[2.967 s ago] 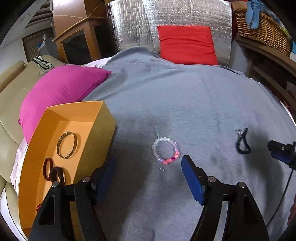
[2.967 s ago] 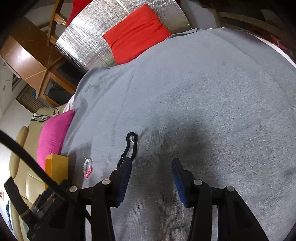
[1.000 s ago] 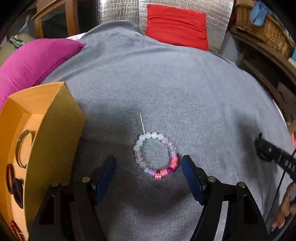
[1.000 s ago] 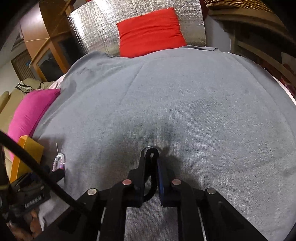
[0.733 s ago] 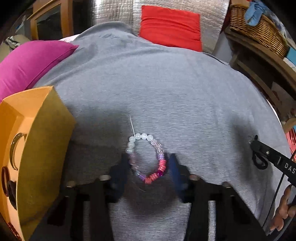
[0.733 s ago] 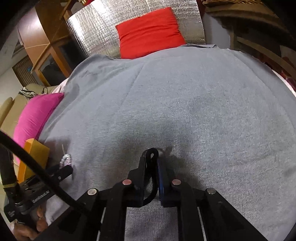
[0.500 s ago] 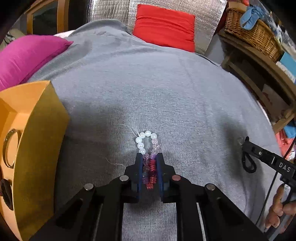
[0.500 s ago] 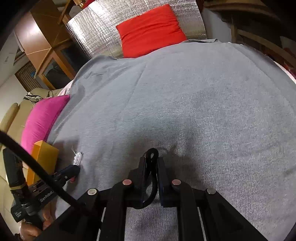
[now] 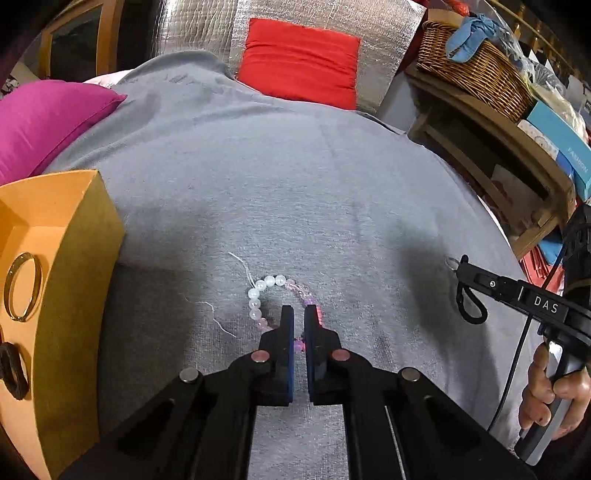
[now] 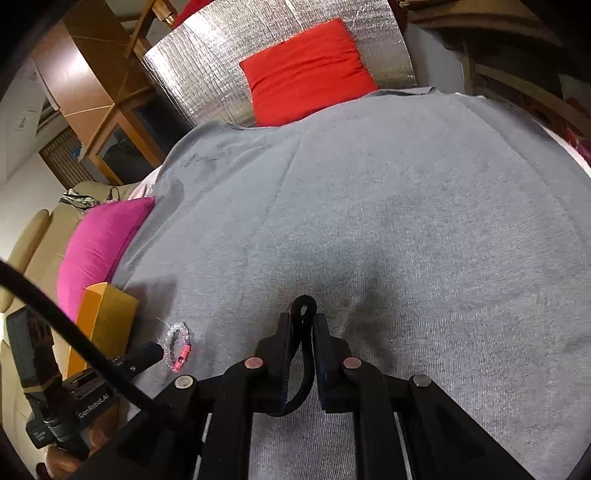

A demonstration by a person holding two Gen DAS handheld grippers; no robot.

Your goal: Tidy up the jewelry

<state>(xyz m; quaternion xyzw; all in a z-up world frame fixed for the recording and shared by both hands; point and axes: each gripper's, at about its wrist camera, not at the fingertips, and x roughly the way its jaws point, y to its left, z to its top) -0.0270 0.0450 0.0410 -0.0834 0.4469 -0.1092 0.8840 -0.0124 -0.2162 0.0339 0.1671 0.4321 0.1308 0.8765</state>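
Nearest in the left wrist view, the left gripper [image 9: 299, 325] has its blue-padded fingers [image 9: 287, 332] clenched on the near side of a beaded bracelet of white, pale pink and purple round beads [image 9: 265, 287]. The pink and purple beads are pinched between the pads, while the white beads loop out ahead over the grey blanket [image 9: 295, 192] that covers the bed, with loose white thread ends trailing beside them. The right wrist view shows this bracelet [image 10: 178, 346] standing on edge at the fingertips.

In the right wrist view, the right gripper [image 10: 303, 325] has its fingers [image 10: 284, 343] clenched on a black cord loop [image 10: 303, 309], whose small eye sticks out past the tips and whose lower bend hangs down between the finger arms. From the left view the same loop [image 9: 466, 306] dangles below the right gripper [image 9: 460, 267], and a hand [image 9: 554, 395] wraps its handle at the right edge.

To the left of the bracelet stands an open orange cardboard box [image 9: 79, 280]. Inside it lie a gold metal bangle [image 9: 22, 286] and a dark ring [image 9: 12, 369].

Farther off, a magenta pillow [image 9: 44, 118] rests at the blanket's left edge. At the far end a red cushion [image 9: 301, 61] leans against a silver quilted foil panel [image 9: 207, 33]. At the upper right a woven wicker basket [image 9: 476, 66] holding blue cloth sits on a wooden shelf.
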